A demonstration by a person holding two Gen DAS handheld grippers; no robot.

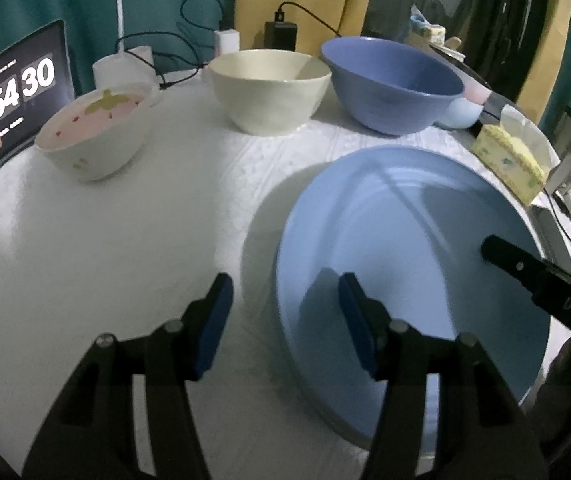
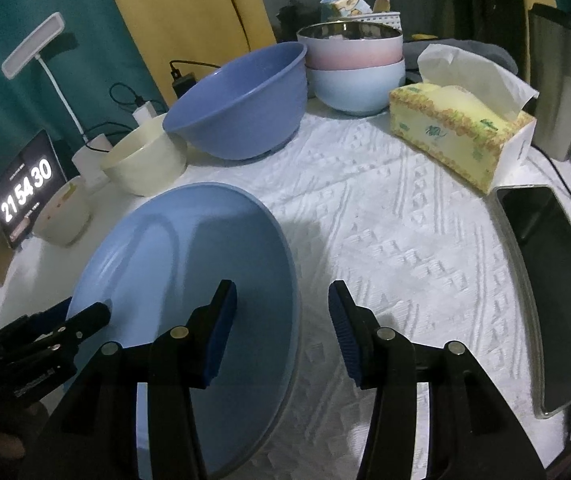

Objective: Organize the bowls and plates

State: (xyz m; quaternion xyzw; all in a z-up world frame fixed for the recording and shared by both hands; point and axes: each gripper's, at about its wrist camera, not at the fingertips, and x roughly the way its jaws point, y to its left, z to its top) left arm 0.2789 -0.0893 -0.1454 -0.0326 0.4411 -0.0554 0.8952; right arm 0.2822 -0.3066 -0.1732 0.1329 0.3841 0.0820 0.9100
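A large light blue plate [image 1: 405, 232] [image 2: 173, 256] lies on the white tablecloth. My left gripper [image 1: 287, 320] stands open astride its left rim, one pad over the plate and one outside. My right gripper [image 2: 283, 328] stands open astride the right rim in the same way. Neither pair of pads presses on the plate. Behind it stand a flowered white bowl [image 1: 93, 140], a cream bowl [image 1: 269, 92] and a violet-blue bowl [image 1: 393, 84] [image 2: 241, 108]. A pink bowl sits nested in a pale blue bowl [image 2: 357, 88] at the back.
A yellow tissue box [image 2: 457, 132] and a dark phone [image 2: 549, 292] lie right of the plate. A steel flask [image 2: 561, 80] stands at the far right. A clock tablet [image 1: 9, 96], a white lamp [image 2: 33, 46] and charger cables sit along the back left.
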